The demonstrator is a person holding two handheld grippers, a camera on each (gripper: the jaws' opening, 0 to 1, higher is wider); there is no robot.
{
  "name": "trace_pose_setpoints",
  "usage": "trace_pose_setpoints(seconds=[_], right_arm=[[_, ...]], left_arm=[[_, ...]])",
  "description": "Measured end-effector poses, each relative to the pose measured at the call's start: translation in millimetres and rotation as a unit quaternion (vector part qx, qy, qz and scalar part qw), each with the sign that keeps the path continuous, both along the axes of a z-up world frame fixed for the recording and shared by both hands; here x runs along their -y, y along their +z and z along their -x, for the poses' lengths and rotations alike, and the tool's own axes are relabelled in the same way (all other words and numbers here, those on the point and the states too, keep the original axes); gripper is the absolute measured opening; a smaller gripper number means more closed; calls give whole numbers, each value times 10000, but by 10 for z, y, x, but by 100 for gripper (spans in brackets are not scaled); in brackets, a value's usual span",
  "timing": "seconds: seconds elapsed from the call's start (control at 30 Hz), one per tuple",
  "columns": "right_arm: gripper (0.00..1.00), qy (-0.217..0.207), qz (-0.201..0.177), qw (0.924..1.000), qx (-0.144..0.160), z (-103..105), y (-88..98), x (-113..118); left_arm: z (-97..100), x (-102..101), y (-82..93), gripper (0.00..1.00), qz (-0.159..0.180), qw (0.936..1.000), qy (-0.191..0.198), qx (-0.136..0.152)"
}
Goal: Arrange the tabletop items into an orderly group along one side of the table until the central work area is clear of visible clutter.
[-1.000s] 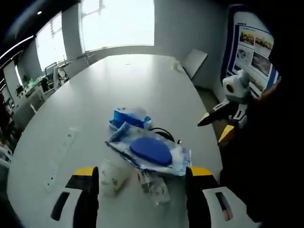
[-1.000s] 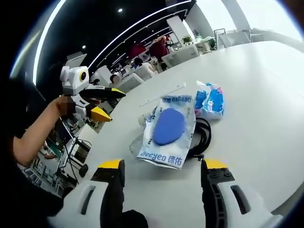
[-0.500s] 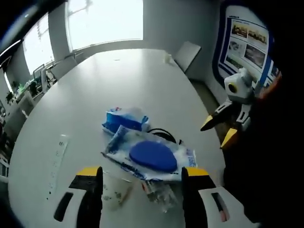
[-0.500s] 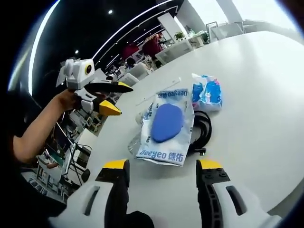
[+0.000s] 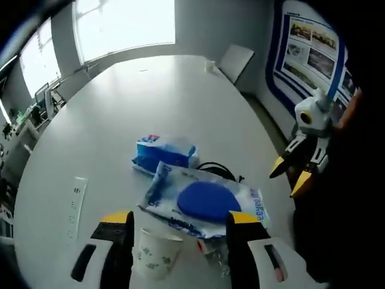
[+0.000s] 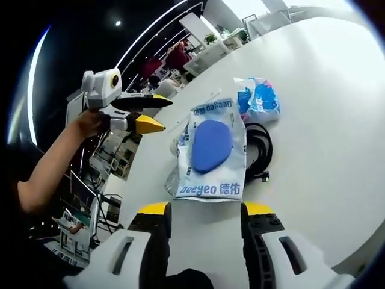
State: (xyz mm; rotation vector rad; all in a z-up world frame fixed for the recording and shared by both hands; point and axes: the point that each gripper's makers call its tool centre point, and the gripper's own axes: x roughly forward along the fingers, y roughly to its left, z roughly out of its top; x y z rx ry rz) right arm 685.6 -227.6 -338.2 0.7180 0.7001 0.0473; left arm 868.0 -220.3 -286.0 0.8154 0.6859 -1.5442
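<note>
Left of the wipes pack (image 5: 204, 201), a paper cup (image 5: 155, 259) is framed between the jaws of the released left hand-held gripper (image 5: 177, 226); it should be closed on gently. Behind the pack lie a blue packet (image 5: 163, 153) and, probably, a cable (image 6: 260, 150). The right hand-held gripper (image 6: 204, 209) is held unclenched, empty, before the pack on the tabletop (image 5: 168, 102).

left gripper (image 5: 178, 232): white body, black jaws capped with yellow tips, a dark slot on each side
right gripper (image 6: 204, 224): same white shell, black jaws, yellow tips
hand (image 6: 90, 122): bare forearm, dark clothing at the shoulder
</note>
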Motion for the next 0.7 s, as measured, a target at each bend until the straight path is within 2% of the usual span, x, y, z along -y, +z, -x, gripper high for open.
trace_pose_setpoints(seconds=[0.27,0.7], right_arm=[[38,-122,-294,9993,-192,-24,-24,-47],[33,-468,-841,9936,-594,-46,-198,-83]], left_arm=[[-89,102,-71,57,-217,9995,-221,78],[-220,224,-235,49,-734,9946,-717,179]])
